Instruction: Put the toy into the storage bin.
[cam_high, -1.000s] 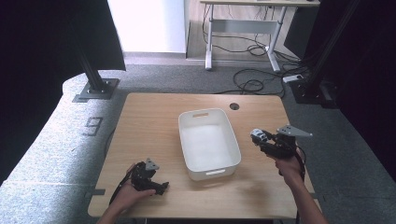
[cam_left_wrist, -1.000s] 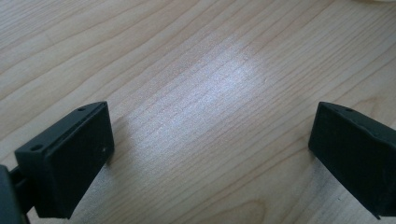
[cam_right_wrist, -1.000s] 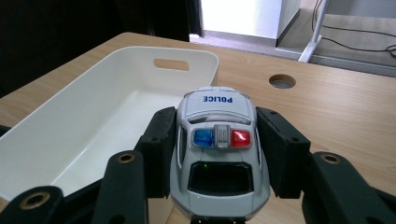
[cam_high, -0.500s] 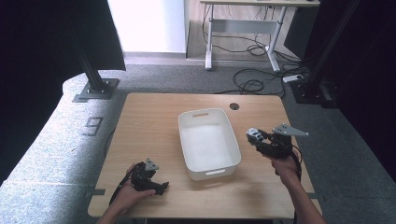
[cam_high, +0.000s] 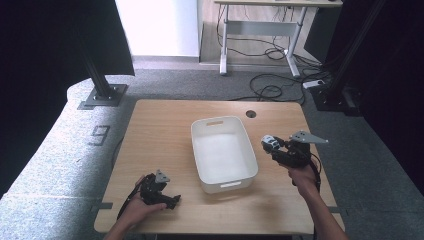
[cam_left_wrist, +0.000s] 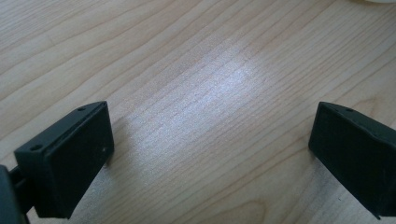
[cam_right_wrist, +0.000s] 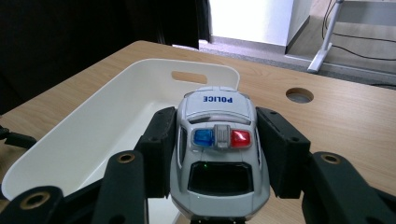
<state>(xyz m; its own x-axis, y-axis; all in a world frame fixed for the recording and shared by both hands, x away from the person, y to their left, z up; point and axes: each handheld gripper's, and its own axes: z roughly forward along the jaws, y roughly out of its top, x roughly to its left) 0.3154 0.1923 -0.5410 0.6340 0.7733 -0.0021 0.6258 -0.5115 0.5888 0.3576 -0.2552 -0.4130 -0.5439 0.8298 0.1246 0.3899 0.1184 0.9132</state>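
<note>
The person's left hand (cam_high: 136, 207) enters the high view at 7 o'clock and rests low over the near edge, holding the black two-jaw left gripper (cam_high: 172, 201), whose jaws point toward 3 o'clock. In the left gripper view (cam_left_wrist: 210, 154) the two black jaws stand wide apart with nothing between them. The person's right forearm enters at 5 o'clock; the right hand (cam_high: 302, 176) holds the black two-jaw right gripper (cam_high: 269, 143), with its grey three-cornered plate on top, raised and aimed toward 10 o'clock. In the right gripper view (cam_right_wrist: 215, 144) both jaws press against the sides of a small grey toy police car (cam_right_wrist: 217, 154).
</note>
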